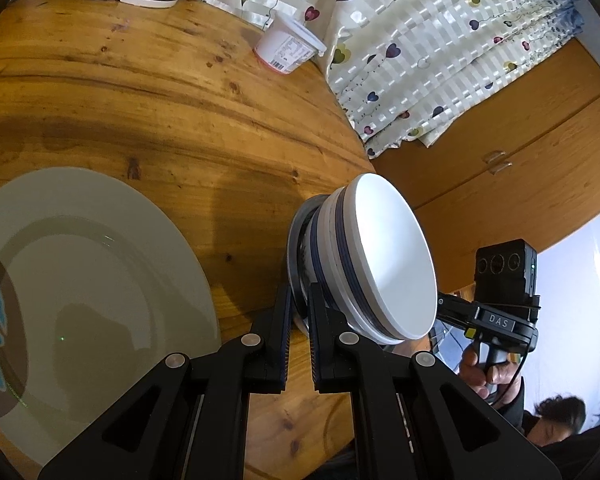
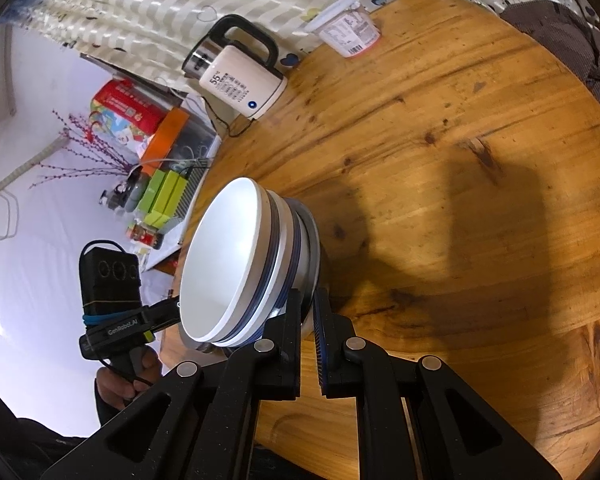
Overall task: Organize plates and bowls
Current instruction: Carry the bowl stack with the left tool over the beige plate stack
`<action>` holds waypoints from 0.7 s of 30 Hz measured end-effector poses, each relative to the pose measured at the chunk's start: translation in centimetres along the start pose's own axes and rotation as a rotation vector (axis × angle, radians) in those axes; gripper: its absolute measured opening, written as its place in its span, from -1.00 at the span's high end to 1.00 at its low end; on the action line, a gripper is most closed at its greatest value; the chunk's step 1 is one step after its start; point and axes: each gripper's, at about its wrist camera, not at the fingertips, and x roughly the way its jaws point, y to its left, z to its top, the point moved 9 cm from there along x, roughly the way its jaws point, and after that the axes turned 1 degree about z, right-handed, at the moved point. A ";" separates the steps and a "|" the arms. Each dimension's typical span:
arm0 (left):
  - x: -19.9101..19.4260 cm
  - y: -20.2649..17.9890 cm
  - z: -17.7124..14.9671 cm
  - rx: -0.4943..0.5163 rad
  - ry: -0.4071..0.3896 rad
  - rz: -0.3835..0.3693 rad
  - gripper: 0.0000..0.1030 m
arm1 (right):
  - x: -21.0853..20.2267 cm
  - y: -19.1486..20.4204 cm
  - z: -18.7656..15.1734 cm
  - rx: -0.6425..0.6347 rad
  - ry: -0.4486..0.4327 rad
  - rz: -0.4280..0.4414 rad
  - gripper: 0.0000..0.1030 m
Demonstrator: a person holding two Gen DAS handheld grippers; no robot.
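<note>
A stack of white bowls with blue bands point(image 1: 380, 260) sits nested in a metal bowl point(image 1: 297, 264) and is held tilted above the round wooden table point(image 1: 160, 112). My left gripper point(image 1: 300, 304) is shut on the metal bowl's rim from one side. My right gripper point(image 2: 308, 308) is shut on the rim of the same stack point(image 2: 236, 264) from the opposite side. The right gripper also shows in the left wrist view point(image 1: 452, 312). A large grey-white plate point(image 1: 80, 280) with a brown and blue motif lies flat on the table to the left.
A white electric kettle point(image 2: 240, 84) with its cord and a white lidded tub point(image 2: 348, 30) stand at the table's far edge by a heart-patterned curtain point(image 1: 440, 40). A wooden cabinet point(image 1: 520, 168) is beyond the table. Cluttered boxes point(image 2: 140, 120) stand off the table.
</note>
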 end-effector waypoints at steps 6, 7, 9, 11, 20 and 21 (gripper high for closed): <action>-1.5 0.2 0.5 0.001 -0.026 0.010 0.88 | 0.6 1.6 0.4 -0.026 0.006 0.007 0.83; -1.8 0.4 0.5 0.001 -0.031 0.012 0.88 | 0.8 1.9 0.5 -0.030 0.009 0.009 0.83; -2.3 0.5 0.7 0.001 -0.041 0.016 0.88 | 1.1 2.3 0.6 -0.038 0.014 0.013 0.83; -2.9 0.6 0.7 0.000 -0.052 0.021 0.88 | 1.4 2.8 0.6 -0.046 0.019 0.016 0.83; -5.0 1.5 0.9 -0.018 -0.093 0.038 0.88 | 2.7 5.0 1.0 -0.084 0.039 0.034 0.83; -5.3 1.7 0.9 -0.021 -0.098 0.041 0.88 | 2.8 5.3 1.0 -0.088 0.042 0.036 0.83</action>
